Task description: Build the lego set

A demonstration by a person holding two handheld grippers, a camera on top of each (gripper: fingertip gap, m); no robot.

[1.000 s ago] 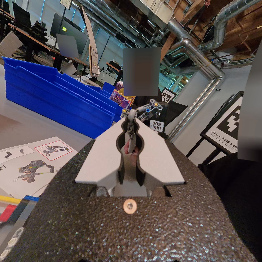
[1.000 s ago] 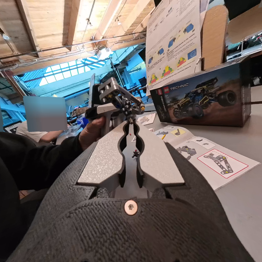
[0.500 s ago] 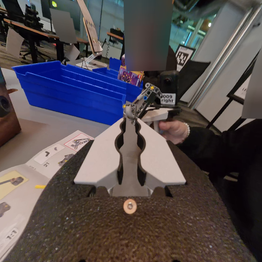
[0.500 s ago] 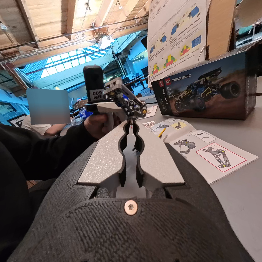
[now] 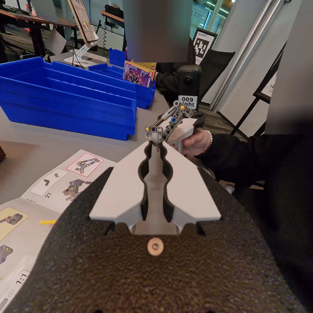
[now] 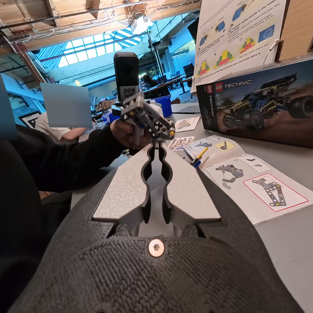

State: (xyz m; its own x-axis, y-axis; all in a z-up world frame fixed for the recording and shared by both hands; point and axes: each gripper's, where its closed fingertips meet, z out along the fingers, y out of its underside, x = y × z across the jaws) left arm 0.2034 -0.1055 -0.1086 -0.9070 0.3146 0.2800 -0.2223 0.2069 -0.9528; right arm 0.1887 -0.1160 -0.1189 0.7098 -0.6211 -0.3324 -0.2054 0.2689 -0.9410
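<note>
A grey Technic assembly [image 5: 169, 121] of beams with a black spring and yellow and blue pins is held in the air between both grippers. My left gripper [image 5: 155, 144] is shut on its curved grey end piece. In the right wrist view the assembly [image 6: 144, 115] sits just above my right gripper [image 6: 156, 146], which is shut on a small pin under it. The right gripper's body and hand [image 5: 191, 138] show behind the assembly in the left wrist view. The left gripper's body [image 6: 126, 81] shows behind it in the right wrist view.
An open instruction booklet [image 6: 254, 186] lies on the grey table [image 6: 288, 245], also in the left wrist view [image 5: 50, 186]. A yellow axle [image 6: 201, 153], a sticker sheet [image 6: 181, 143] and the set's box [image 6: 254, 105] lie beyond. Blue bins [image 5: 67, 101] stand at the left. Only a small space, under 4 cm, lies between the two pairs of fingers.
Both grippers have tilted down toward the table with the assembly held between them. The curved piece has slid from deep between the left fingers out to their tips.
</note>
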